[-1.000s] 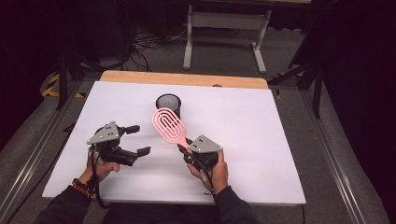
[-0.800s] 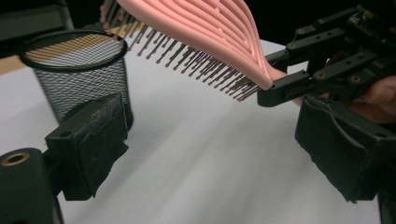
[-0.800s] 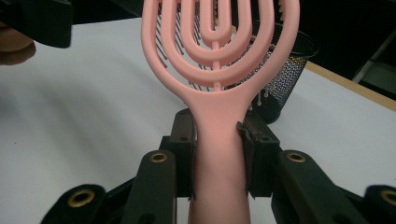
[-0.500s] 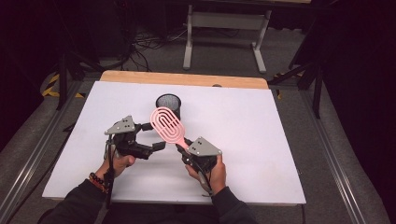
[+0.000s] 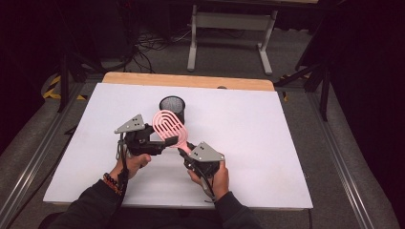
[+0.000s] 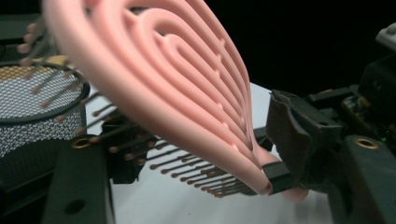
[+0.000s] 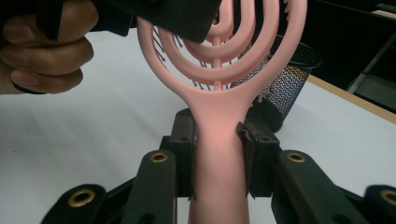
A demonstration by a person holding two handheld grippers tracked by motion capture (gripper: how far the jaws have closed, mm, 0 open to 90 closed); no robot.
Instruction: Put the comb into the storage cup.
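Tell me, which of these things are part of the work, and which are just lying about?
In use:
pink plastic hairbrush with looped head
right gripper, jaws shut on its handle
left gripper, beside its head
black wire-mesh cup

Lying about:
grey metal stand
cables on floor

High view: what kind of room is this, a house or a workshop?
Probably a lab or workshop. A white board lies on a wooden bench, tangled cables run over the grey floor, and metal rails flank the table. The right gripper holds a pink hairbrush near a mesh cup.
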